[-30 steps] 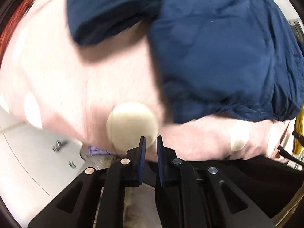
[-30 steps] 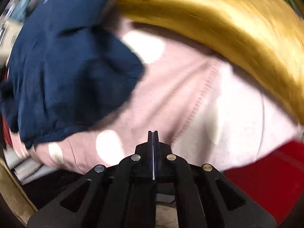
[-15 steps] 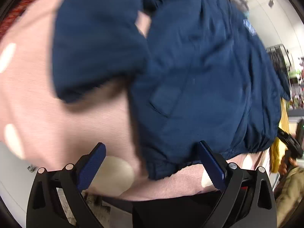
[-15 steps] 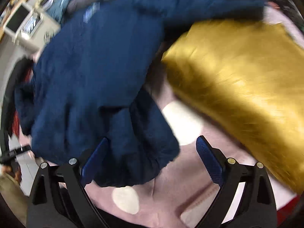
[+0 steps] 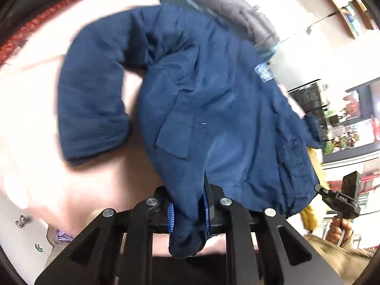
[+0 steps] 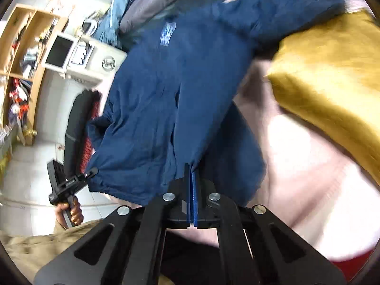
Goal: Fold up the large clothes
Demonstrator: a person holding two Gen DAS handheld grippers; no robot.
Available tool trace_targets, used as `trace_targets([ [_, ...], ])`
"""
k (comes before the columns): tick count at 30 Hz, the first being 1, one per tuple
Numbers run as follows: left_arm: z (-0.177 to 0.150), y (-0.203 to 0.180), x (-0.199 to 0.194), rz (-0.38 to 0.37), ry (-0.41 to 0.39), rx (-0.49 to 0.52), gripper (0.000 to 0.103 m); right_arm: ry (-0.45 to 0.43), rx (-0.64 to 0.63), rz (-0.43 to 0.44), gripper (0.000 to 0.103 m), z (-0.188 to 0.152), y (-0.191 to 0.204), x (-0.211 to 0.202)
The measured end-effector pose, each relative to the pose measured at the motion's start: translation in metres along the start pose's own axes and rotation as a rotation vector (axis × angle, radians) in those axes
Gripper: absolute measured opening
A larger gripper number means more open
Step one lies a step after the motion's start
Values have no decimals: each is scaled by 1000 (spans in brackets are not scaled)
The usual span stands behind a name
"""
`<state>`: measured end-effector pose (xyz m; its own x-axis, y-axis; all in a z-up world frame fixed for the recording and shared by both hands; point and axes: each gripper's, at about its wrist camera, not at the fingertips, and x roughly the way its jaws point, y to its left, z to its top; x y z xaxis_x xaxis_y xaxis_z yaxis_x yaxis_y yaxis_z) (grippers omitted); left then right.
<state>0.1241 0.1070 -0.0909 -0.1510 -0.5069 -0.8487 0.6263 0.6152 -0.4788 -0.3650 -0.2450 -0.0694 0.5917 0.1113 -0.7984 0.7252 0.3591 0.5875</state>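
A navy blue jacket [image 5: 213, 109] with a pocket and a pale blue label lies spread over a pink spotted blanket [image 5: 30, 128]. My left gripper [image 5: 190, 201] is shut on a bunched corner of its bottom hem. My right gripper [image 6: 192, 178] is shut on the hem's other corner, and the jacket [image 6: 166, 90] hangs stretched from it. Each gripper shows in the other's view: the right gripper [image 5: 339, 199] at the far right, the left gripper [image 6: 68, 182] at the lower left. One sleeve [image 5: 90, 99] lies folded to the left.
A mustard yellow garment [image 6: 332, 85] lies on the pink blanket [image 6: 308, 180] to the right. Grey and light blue clothes [image 6: 152, 7] are piled at the back. A white appliance [image 6: 78, 54] and wooden shelves [image 6: 21, 47] stand beyond, left.
Both grippers went from wide open half a second ago to shut on the jacket's hem. The hem has come up off the blanket and the jacket is pulled taut between them.
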Motion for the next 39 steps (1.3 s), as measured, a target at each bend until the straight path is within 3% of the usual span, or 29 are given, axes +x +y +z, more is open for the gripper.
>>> trace_targets([
  [3,-13,12,-14,62,26,7,17,24,65,10,1,-13,-14,-23],
  [5,-33,36,-5,57,85,-69,17,75,108,18,1,-27,-24,-15],
  [9,-64,60,55,206,197,-93,18,193,58,-151,1,-59,-32,36],
  [11,-69,68,80,246,224,-166,33,274,93,-285,1,-71,-53,77],
  [14,-65,73,90,300,252,-200,66,392,170,-485,2,-76,-80,107],
  [15,-65,75,83,299,252,-203,68,365,178,-480,2,-73,-81,102],
  [19,-49,84,29,283,118,-184,79,192,154,-458,12,-42,-68,59],
  [20,-45,86,18,294,74,-188,80,156,138,-452,25,-34,-61,50],
  [21,-40,90,9,311,32,-197,82,132,125,-441,53,-27,-58,46],
  [23,-23,96,-5,315,-32,-240,85,83,75,-409,79,-11,-41,39],
  [28,20,98,10,286,-113,-299,88,162,-160,-414,79,-1,27,93],
  [32,45,91,44,311,-108,-237,95,263,-369,-490,79,-26,66,142],
  [35,69,86,75,383,-48,-208,94,319,-486,-575,79,-39,79,176],
  [37,79,83,85,447,-61,-176,83,344,-544,-636,83,-44,78,191],
  [39,94,84,87,507,-24,-133,37,359,-558,-664,87,-47,74,199],
])
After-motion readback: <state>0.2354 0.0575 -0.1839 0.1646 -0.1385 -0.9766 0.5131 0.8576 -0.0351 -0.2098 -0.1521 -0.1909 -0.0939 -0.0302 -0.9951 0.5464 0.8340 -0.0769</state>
